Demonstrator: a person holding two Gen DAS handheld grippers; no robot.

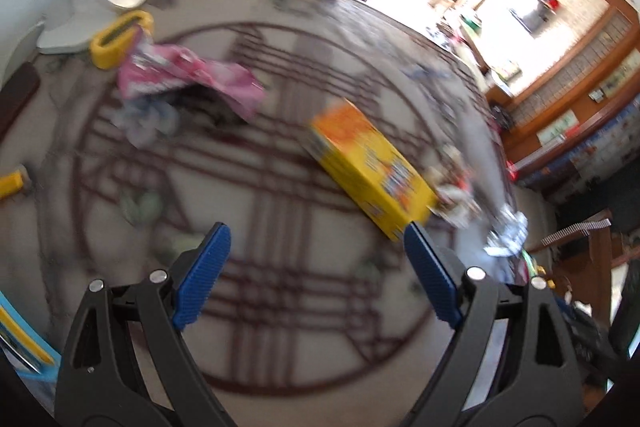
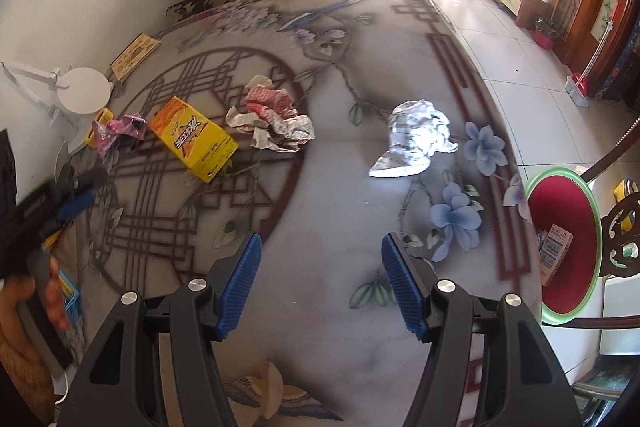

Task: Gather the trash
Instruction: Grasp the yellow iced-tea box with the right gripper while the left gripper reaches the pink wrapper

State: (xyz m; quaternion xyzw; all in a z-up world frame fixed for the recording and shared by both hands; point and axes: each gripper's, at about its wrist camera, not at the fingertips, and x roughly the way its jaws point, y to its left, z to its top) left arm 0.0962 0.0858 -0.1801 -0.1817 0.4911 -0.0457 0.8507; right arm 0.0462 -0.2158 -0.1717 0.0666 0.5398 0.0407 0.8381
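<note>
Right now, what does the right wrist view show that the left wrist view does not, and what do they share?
Only the right wrist view: the red bin beside the table, holding a carton, and the red-and-white wrappers. Only the left wrist view: a framed picture on the far wall. Both: yellow box, pink wrapper, crumpled silver wrapper, white lamp base.

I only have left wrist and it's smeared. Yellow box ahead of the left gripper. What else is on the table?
Observer: Right wrist view shows a crumpled white wrapper alone, apart from the yellow box, nearer the table edge.
Operator: Anything between them?
Observer: A heap of red and white crumpled wrappers, close beside the box.
Operator: Where's the bin?
Observer: A red bin with a green rim on the floor past that edge; a carton lies inside.
</note>
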